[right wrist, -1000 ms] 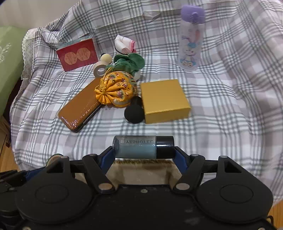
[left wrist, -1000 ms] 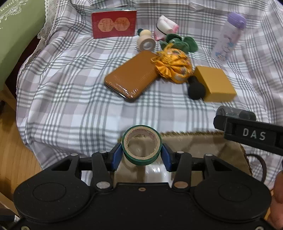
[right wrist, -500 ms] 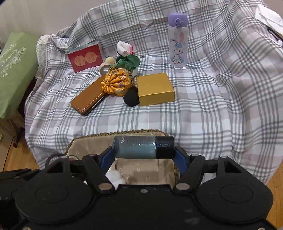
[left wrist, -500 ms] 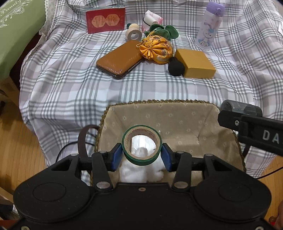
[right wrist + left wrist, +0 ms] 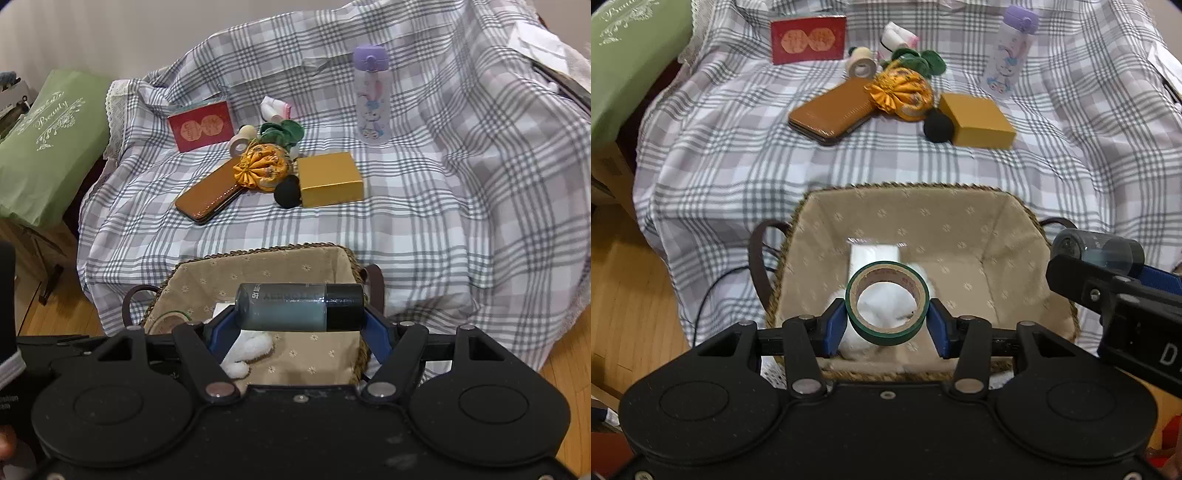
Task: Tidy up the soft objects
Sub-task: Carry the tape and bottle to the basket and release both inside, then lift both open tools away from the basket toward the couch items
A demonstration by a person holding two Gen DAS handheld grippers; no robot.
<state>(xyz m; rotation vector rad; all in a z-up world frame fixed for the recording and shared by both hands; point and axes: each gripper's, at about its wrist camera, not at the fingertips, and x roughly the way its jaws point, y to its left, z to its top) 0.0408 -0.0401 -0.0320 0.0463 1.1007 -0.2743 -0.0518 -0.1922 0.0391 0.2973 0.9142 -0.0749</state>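
A grey-and-white checked cloth covers the furniture. On it lie a brown case, an orange fabric pouch, a black ball touching a yellow box, a red card, a tape roll, green fabric and an upright purple-capped bottle. A lined wicker basket stands on the wooden floor.

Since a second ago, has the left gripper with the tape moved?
Yes. The left gripper, shut on the tape, has pulled back from the plaid cloth; it now hangs over the basket, whose near rim now shows.
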